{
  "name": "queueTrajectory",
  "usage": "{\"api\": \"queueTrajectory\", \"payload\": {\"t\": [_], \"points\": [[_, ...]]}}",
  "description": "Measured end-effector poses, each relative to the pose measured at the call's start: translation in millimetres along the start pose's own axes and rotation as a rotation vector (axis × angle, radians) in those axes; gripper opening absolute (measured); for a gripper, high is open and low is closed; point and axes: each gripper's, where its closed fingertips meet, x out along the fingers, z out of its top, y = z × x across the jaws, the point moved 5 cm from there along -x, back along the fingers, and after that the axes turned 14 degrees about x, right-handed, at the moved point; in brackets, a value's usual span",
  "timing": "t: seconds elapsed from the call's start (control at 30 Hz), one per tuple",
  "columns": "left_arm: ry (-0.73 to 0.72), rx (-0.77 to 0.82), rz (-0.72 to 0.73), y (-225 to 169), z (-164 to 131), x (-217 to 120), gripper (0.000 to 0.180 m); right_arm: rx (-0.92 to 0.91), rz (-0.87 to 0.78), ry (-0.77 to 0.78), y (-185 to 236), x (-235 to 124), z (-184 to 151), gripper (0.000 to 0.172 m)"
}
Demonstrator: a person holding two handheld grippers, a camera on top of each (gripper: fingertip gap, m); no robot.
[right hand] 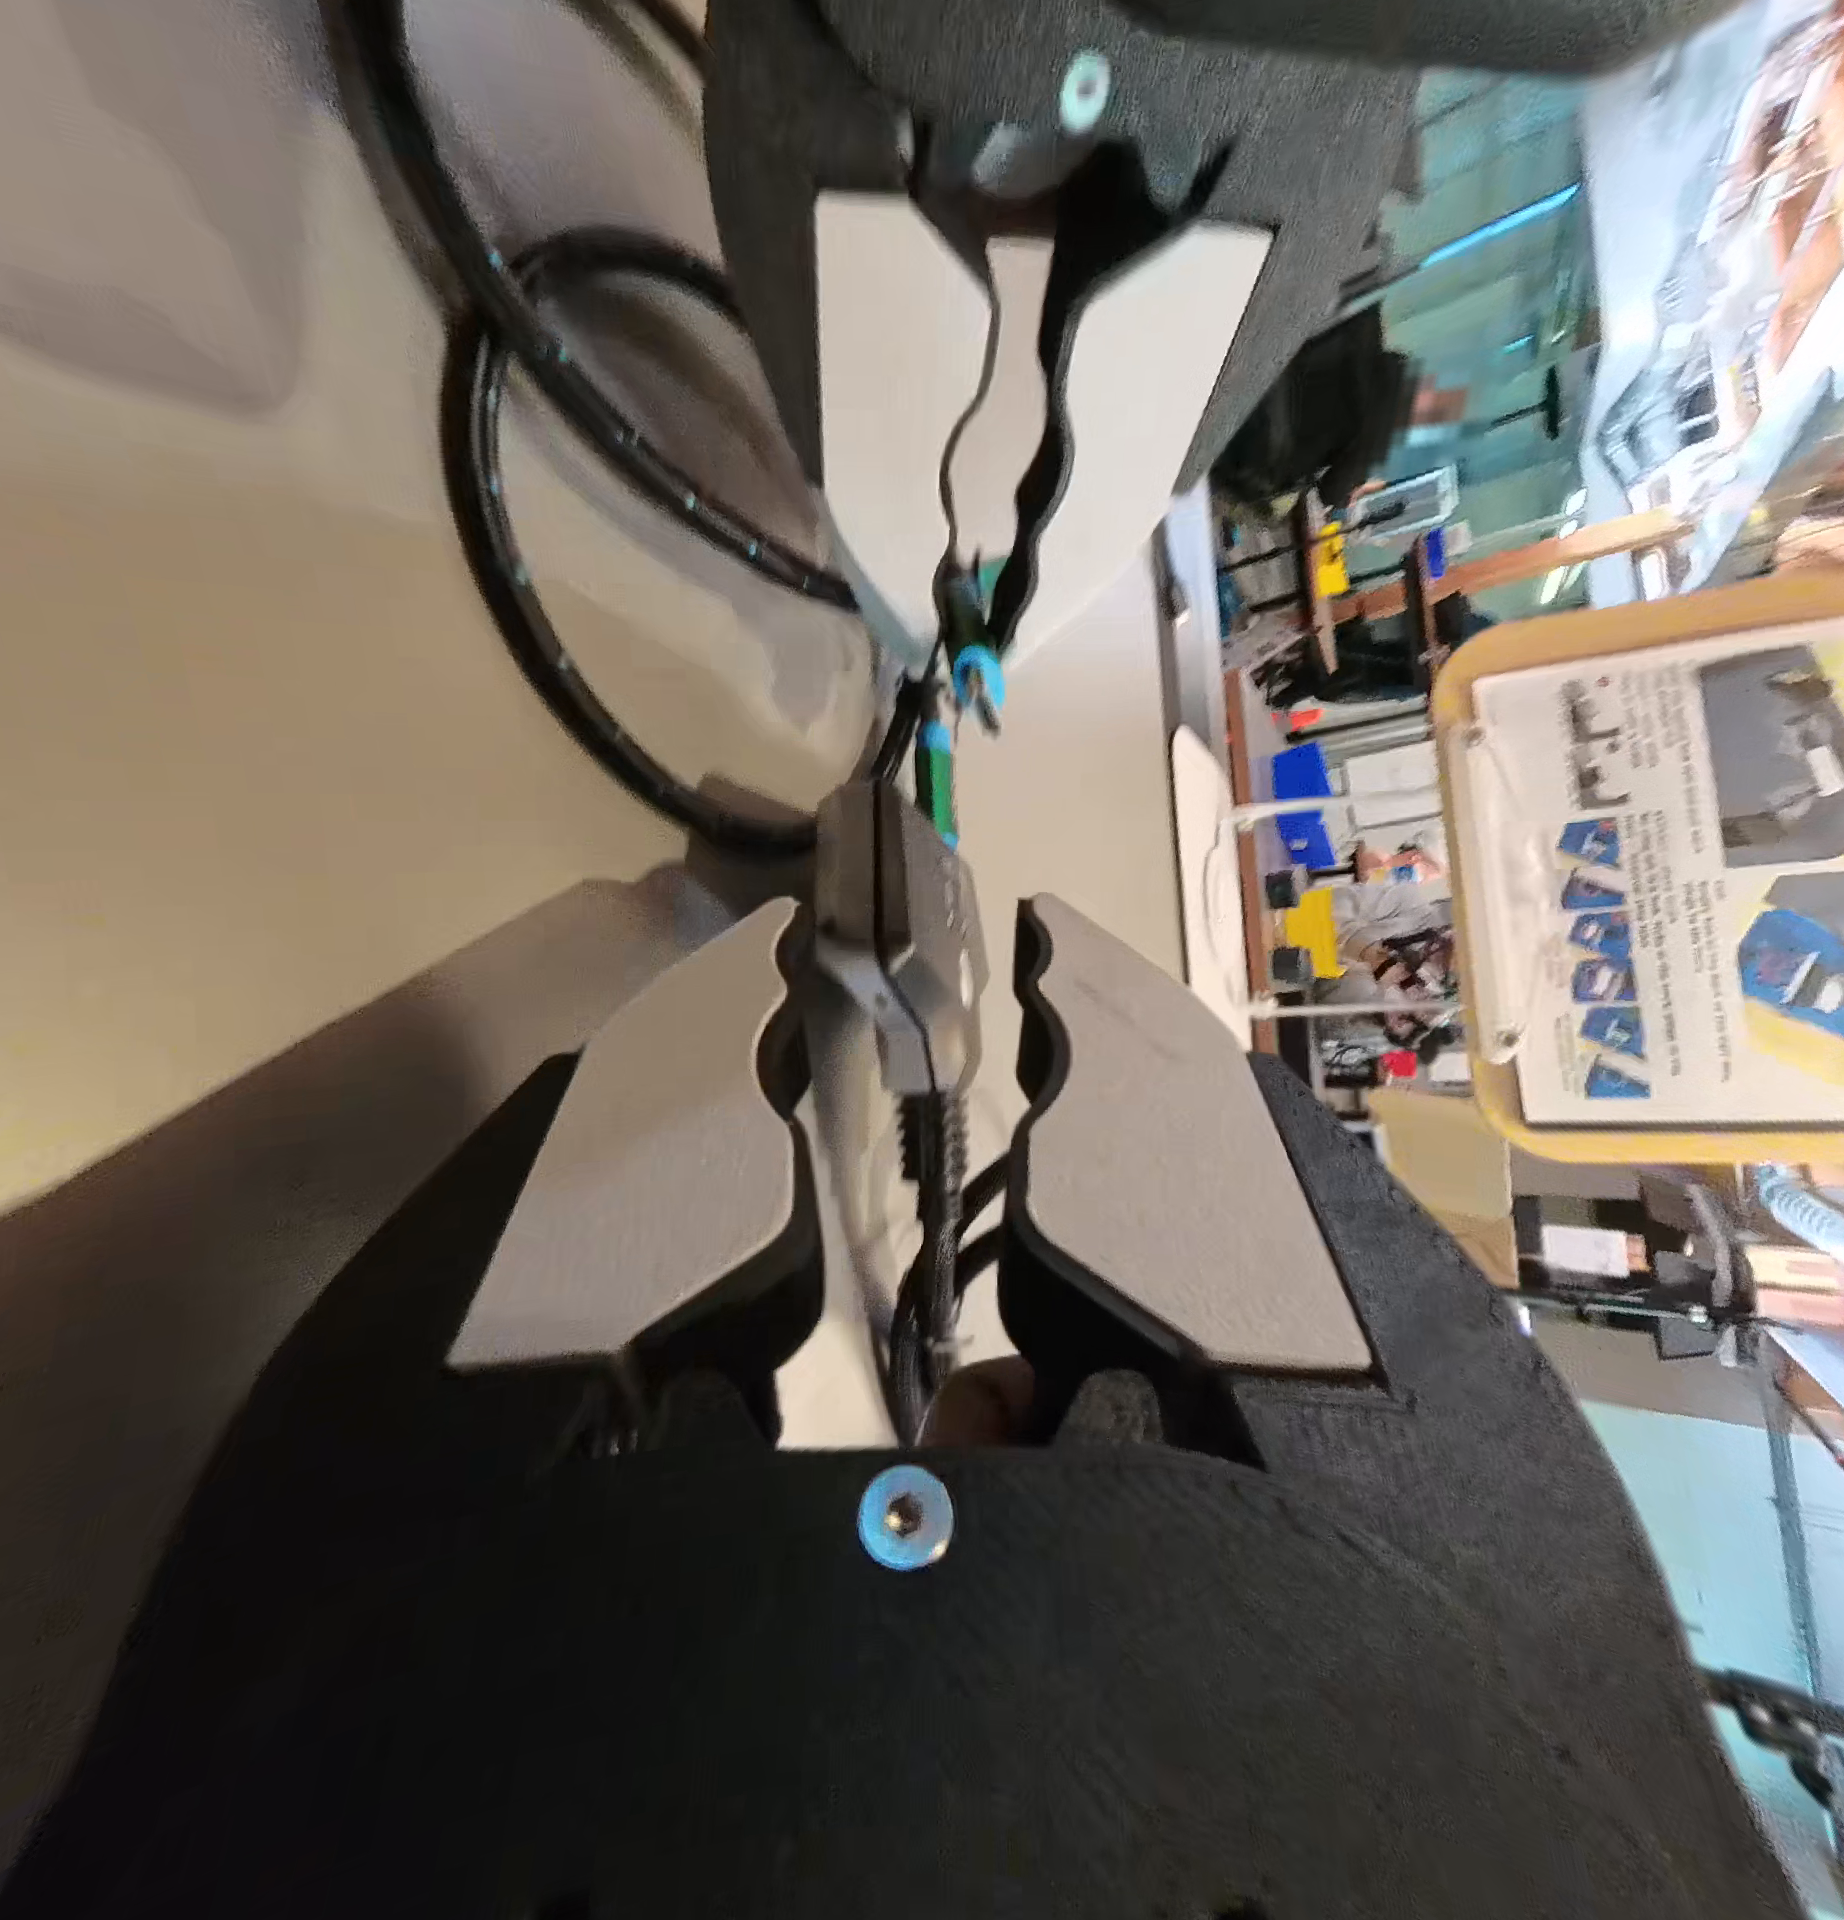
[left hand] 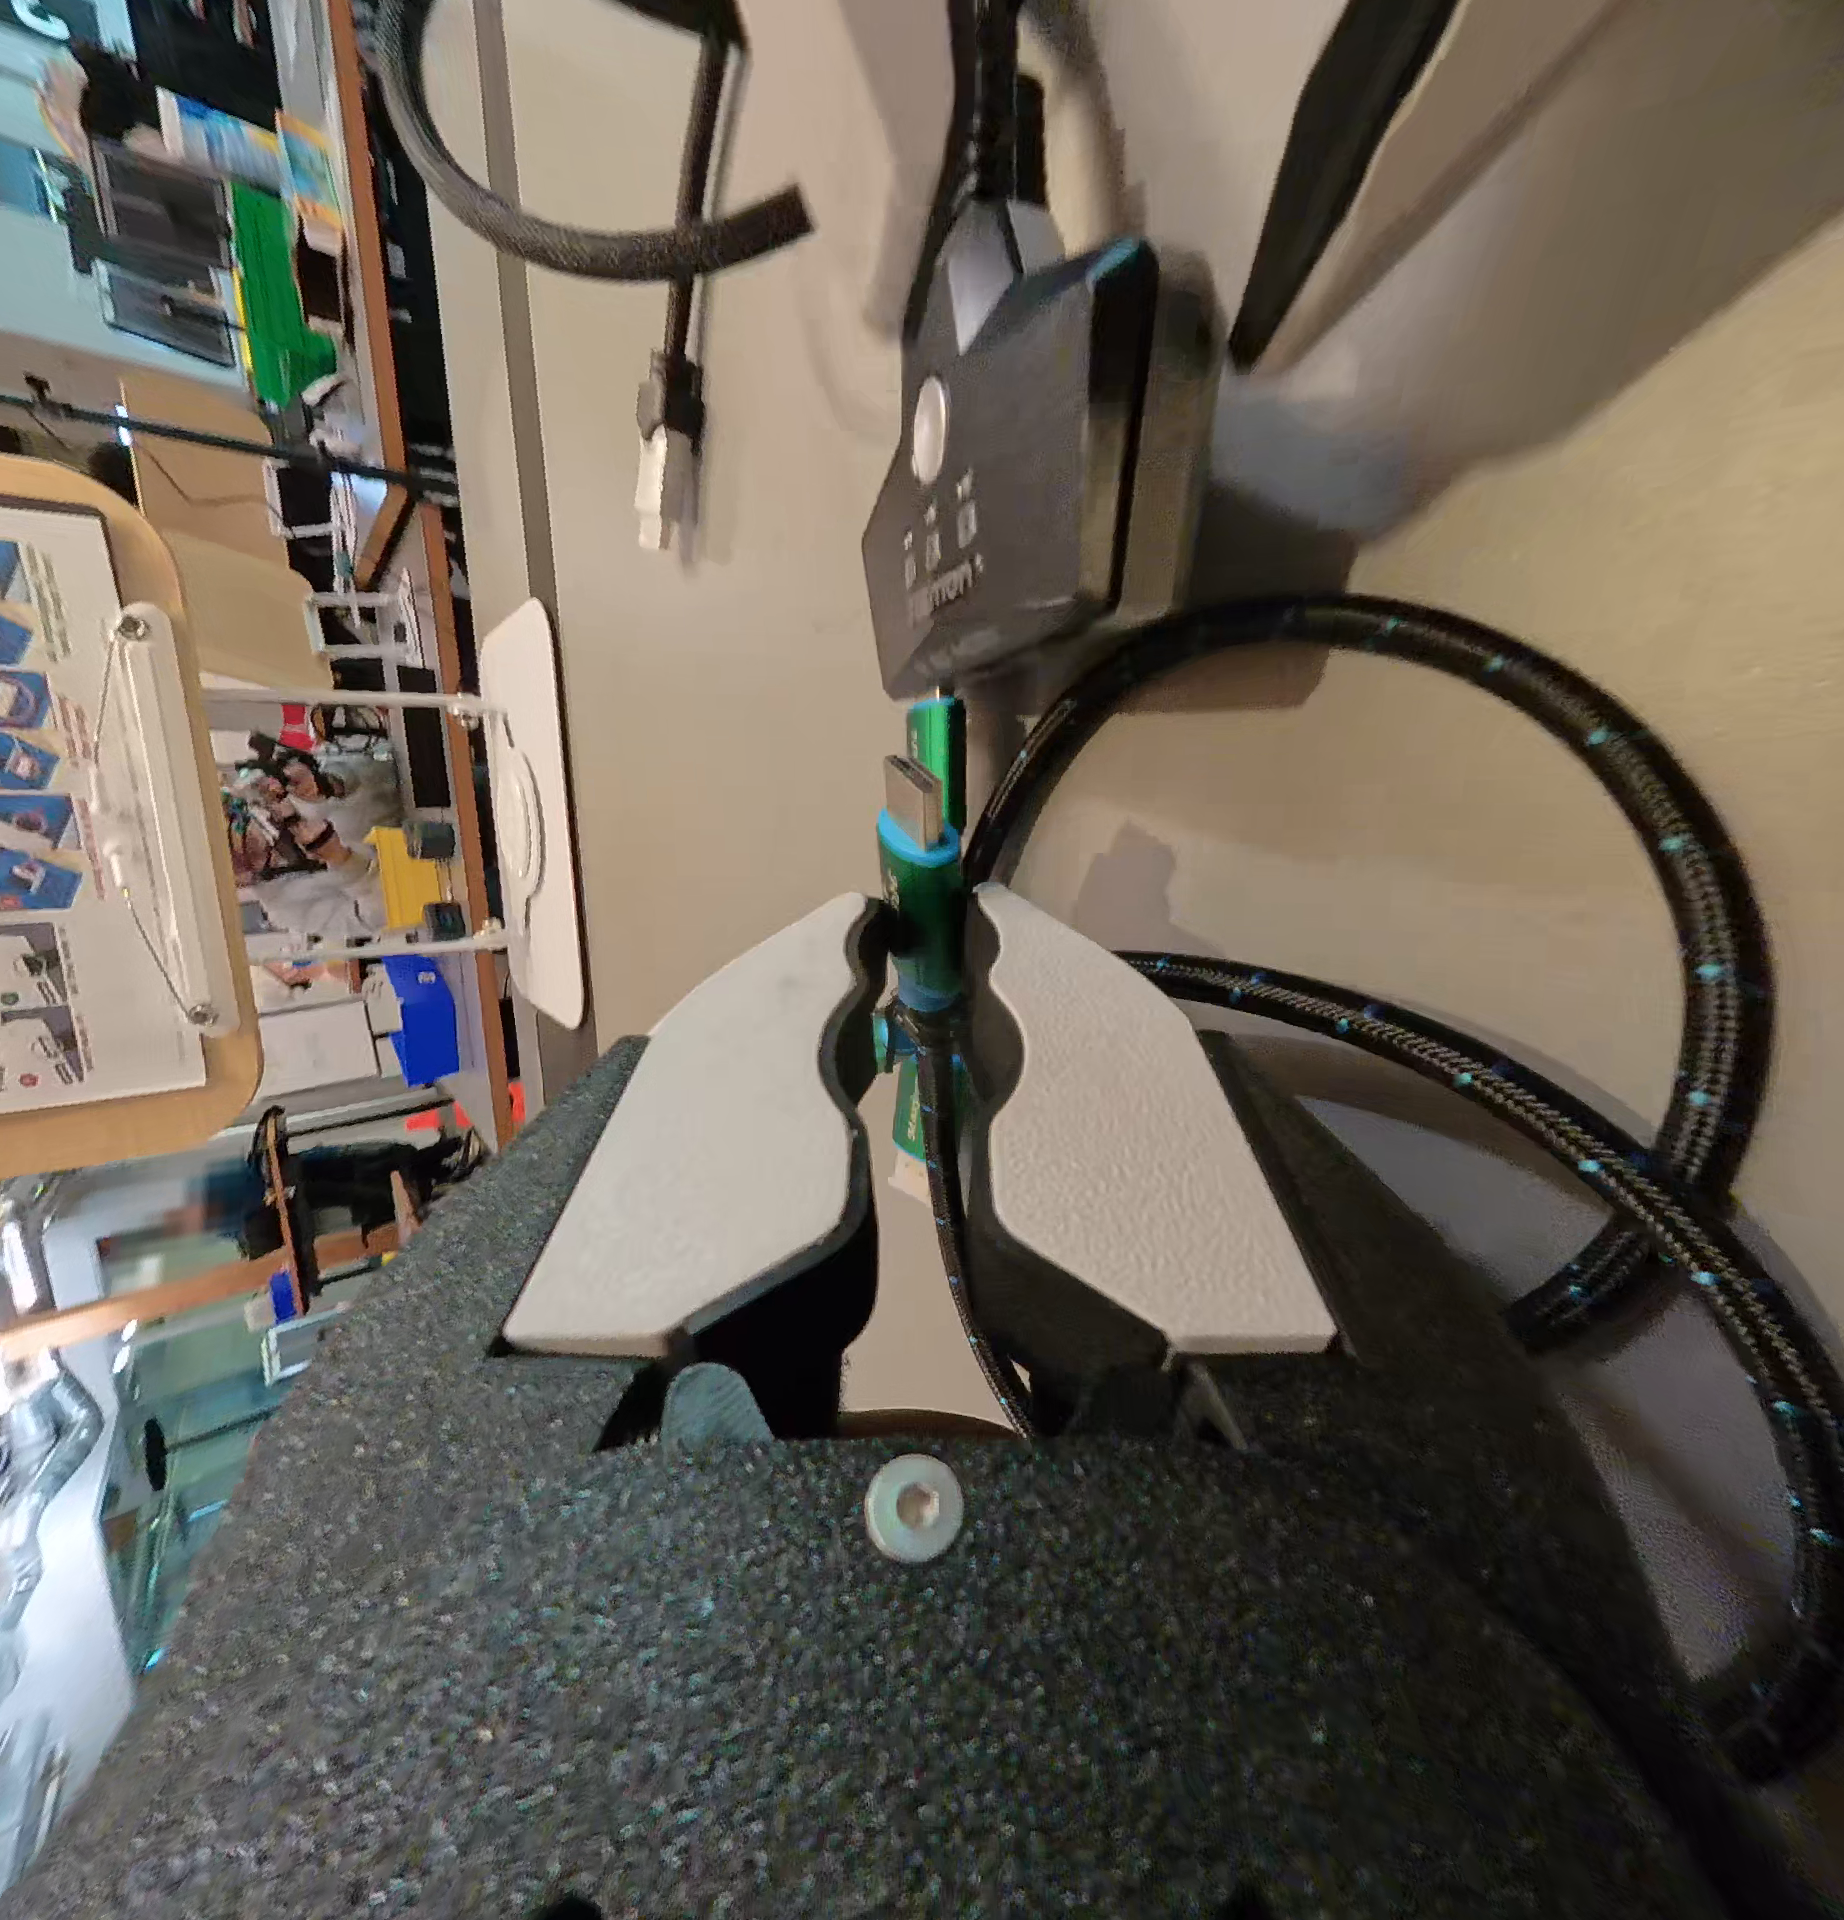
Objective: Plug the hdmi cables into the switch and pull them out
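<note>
Between the two pale fingers at the centre of the left wrist view, the left gripper [left hand: 923,925] clamps a green plug [left hand: 926,894] with blue collars, both pads pressing its sides and its silver metal tip pointing up the frame. A braided black cable [left hand: 1666,831] with blue flecks runs from the plug's rear, down between the fingers, and loops wide over the right half of the frame on the beige desk [left hand: 1520,727]. Just above the plug tip a second green plug [left hand: 939,732] sits at the lower edge of a black switch box [left hand: 1011,468], which has a round silver button on its face. To the upper left of the box, a loose black cable end [left hand: 671,457] with a pale connector lies on the desk.

At the centre of the right wrist view, the right gripper [right hand: 902,935] stands partly open around the switch box [right hand: 897,935]: the box lies against the left finger, while a clear gap separates it from the right finger [right hand: 1105,1018]. Above it in the frame, the left gripper [right hand: 985,644] faces it with the plug in its fingertips.
</note>
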Motion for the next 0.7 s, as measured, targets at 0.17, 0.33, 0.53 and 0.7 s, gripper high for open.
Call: {"api": "queueTrajectory", "payload": {"t": [0.17,0.33,0.53,0.7], "points": [[0.067,0.016,-0.015,-2.0,2.5,6.0,0.014,-0.014,-0.006,0.102,-10.0,-6.8,-29.5,0.04],[0.148,0.041,-0.015,-1.3,6.6,9.5,0.013,-0.181,-0.05,0.174,-13.5,8.8,-34.3,0.041],[0.231,0.049,-0.027,-4.0,5.1,17.8,0.013,-0.344,-0.025,0.223,-11.5,31.3,-32.1,0.039],[0.201,0.087,-0.044,-7.7,5.5,22.4,0.013,-0.31,-0.028,0.12,-8.5,39.4,-28.7,0.024]]}}
